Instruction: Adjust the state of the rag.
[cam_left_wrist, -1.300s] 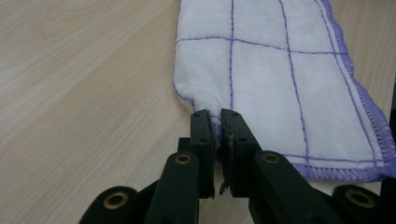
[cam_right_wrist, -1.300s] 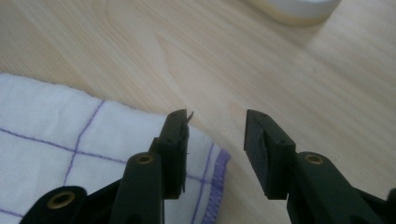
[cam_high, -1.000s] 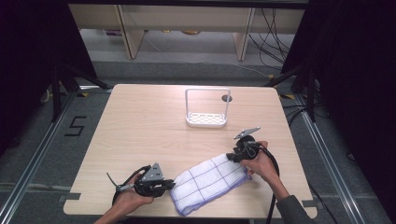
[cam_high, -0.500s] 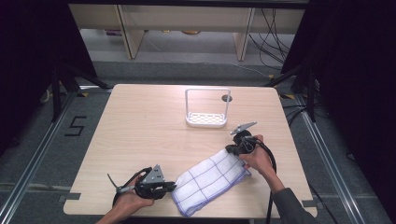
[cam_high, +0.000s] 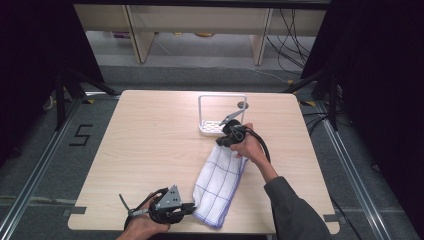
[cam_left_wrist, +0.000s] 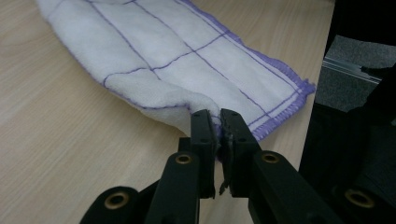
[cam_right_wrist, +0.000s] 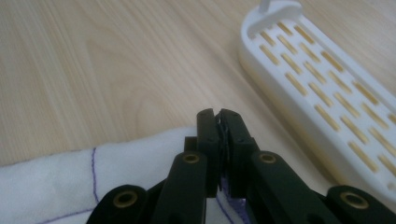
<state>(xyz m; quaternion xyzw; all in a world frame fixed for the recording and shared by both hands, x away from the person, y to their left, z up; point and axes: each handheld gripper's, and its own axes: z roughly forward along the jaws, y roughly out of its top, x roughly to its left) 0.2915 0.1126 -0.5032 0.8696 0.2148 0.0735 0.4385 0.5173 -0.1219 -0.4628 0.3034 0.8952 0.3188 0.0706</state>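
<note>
Both jaws pinch opposite ends of the cloth (cam_high: 220, 181), left gripper (cam_high: 189, 208) low, right gripper (cam_high: 220, 141) mid-frame, apparently to stretch it along the counter (cam_high: 150, 135).

A single black numeral "5" (cam_high: 80, 135) is showing on the grey floor (cam_high: 40, 150), lying at about nine o'clock from the wooden table (cam_high: 150, 150), just off its left edge in the high view.

White slotted plastic rack (cam_high: 218, 119) with upright frame, set on light wooden table (cam_high: 150, 145), grey floor (cam_high: 35, 165) seen around.
</note>
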